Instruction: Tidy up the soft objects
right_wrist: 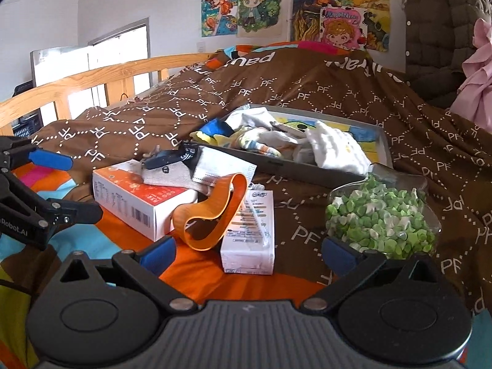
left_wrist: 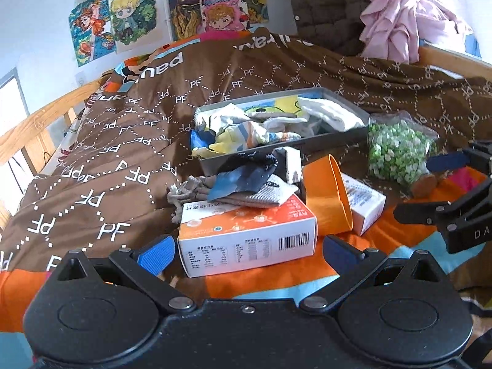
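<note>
Both views are shot low over the bed, looking forward past each gripper's own black body at the bottom of the frame toward the poster wall. The left wrist view is parked right up against the orange-and-white box (left_wrist: 246, 236), with the right gripper (left_wrist: 442, 184) caught at the right edge. The right wrist view is set further right, close to the bag of green bits (right_wrist: 381, 218), with the left gripper (right_wrist: 58, 181) at its left edge. The grey tray (left_wrist: 276, 156) and orange band (right_wrist: 212, 212) are shared by both.

quilt (left_wrist: 92, 160): matt brown printed cloth
bed rail (right_wrist: 92, 77): smooth pale wood
carton (left_wrist: 246, 240): glossy printed cardboard
band (right_wrist: 212, 215): smooth orange, rubbery-looking
tray (right_wrist: 307, 170): matt grey
socks (left_wrist: 246, 181): knitted cloth
</note>
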`<state>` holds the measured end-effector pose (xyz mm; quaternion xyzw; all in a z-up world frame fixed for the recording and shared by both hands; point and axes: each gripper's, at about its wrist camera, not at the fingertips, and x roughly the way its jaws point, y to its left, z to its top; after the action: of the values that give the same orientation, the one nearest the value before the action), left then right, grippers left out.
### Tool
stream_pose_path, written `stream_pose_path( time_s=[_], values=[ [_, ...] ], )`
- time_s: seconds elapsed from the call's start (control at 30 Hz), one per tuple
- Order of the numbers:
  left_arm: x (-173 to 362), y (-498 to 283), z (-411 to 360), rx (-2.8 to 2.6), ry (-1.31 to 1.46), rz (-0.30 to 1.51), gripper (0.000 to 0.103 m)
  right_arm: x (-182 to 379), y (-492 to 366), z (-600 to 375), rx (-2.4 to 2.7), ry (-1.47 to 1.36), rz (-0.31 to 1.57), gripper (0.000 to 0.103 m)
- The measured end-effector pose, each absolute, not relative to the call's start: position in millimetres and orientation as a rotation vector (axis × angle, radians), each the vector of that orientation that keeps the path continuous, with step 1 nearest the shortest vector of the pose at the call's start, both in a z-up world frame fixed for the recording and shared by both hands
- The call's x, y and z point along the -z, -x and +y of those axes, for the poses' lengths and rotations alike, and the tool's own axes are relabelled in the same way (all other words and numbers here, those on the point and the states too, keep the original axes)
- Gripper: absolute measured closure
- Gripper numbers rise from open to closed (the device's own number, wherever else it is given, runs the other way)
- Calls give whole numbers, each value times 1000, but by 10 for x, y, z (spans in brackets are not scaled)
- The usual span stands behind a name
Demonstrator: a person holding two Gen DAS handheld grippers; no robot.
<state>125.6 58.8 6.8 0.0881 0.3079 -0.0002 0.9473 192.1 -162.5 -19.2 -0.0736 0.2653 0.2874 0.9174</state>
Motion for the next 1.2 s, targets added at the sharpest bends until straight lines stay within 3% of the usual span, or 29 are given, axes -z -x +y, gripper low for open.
stream_pose_path(
  time_s=[0.6, 1.2],
  values=[
    [-90, -1260, 793, 18, -174, 678, 1, 385, -1823, -1398, -656, 280, 455, 0],
    [-181, -1784, 1016, 68, -180, 643, 1, 398, -2340, -1323, -593, 104, 453, 0]
  ],
)
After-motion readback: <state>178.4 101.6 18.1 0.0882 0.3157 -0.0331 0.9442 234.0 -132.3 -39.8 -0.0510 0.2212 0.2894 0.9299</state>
